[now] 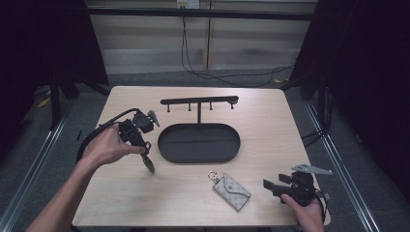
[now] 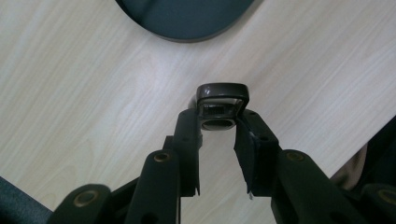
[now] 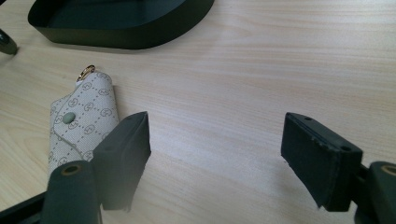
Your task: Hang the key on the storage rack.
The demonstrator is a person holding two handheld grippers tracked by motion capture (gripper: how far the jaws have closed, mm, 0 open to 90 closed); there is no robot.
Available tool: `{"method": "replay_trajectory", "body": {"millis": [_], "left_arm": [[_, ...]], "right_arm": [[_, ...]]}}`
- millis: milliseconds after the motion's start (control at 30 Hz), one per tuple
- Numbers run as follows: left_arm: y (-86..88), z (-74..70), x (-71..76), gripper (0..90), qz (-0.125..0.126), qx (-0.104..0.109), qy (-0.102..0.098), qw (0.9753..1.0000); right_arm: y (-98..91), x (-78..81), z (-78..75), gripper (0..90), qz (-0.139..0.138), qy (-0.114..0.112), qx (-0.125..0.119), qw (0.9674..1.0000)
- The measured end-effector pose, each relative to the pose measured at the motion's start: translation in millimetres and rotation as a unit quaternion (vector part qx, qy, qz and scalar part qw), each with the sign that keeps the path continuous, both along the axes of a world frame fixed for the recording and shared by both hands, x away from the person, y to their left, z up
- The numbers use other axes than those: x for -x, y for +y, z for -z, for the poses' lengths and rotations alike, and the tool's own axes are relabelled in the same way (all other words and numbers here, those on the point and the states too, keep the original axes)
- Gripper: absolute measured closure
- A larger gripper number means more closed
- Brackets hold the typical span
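Nearest the bottom edge of the high view, at lower right, the person's right hand (image 1: 309, 212) grips the right gripper (image 1: 271, 186) low over the table (image 1: 270, 121), its nose turned toward frame left. Its own view shows the jaws standing wide apart with nothing between them, bare wood in the gap. Just beyond its left jaw lies a small monogrammed key pouch (image 3: 84, 119) with a gold ring at its top end; in the high view the key pouch (image 1: 232, 191) sits at lower centre, close to the gripper but not touched. My guess is the gripper waits open there because the pouch is the next thing to be taken.

Further up, at left of centre, the left forearm comes in from the lower left corner and the left hand (image 1: 107, 147) wraps the left gripper (image 1: 146, 160), which tips steeply down toward the wood. In its own view the jaws are closed on a small dark, glossy object (image 2: 222, 105) with a rounded rectangular frame; what it is I cannot tell. It is held just beside the near rim of the black oval tray (image 1: 199, 143), probably on its way into it.

Beyond the tray, toward the upper centre, a post rises to a hook bar (image 1: 199, 101) with nothing hanging from it.
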State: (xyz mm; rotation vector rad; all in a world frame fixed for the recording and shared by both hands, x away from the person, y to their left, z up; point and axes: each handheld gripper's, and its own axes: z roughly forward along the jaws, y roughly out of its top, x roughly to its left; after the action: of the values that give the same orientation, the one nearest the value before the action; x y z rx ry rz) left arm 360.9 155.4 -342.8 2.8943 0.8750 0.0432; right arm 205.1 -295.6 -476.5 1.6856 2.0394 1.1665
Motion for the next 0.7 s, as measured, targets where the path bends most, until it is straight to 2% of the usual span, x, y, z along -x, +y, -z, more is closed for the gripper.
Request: {"method": "replay_trajectory", "body": {"millis": [367,467,600,700], "left_arm": [[-1.5,-10.5,-2.8,70.9,-0.014,0.004,-0.007,0.9999],[-1.3,-13.7,-4.1,70.9,-0.02,0.009,-0.002,0.9998],[-2.6,-17.5,-5.8,70.9,-0.023,0.008,0.0,0.9997],[-5.3,-20.6,-6.9,70.9,-0.028,-0.001,-0.001,0.9996]], "right_arm": [[-0.3,-0.8,0.9,23.8,-0.003,0.003,-0.003,1.0],[-0.4,-0.9,0.9,23.8,-0.004,0.004,-0.003,1.0],[-0.3,-1.0,1.0,23.8,-0.004,0.004,-0.003,1.0],[0.2,-1.4,1.3,23.8,-0.004,0.006,-0.002,1.0]]}}
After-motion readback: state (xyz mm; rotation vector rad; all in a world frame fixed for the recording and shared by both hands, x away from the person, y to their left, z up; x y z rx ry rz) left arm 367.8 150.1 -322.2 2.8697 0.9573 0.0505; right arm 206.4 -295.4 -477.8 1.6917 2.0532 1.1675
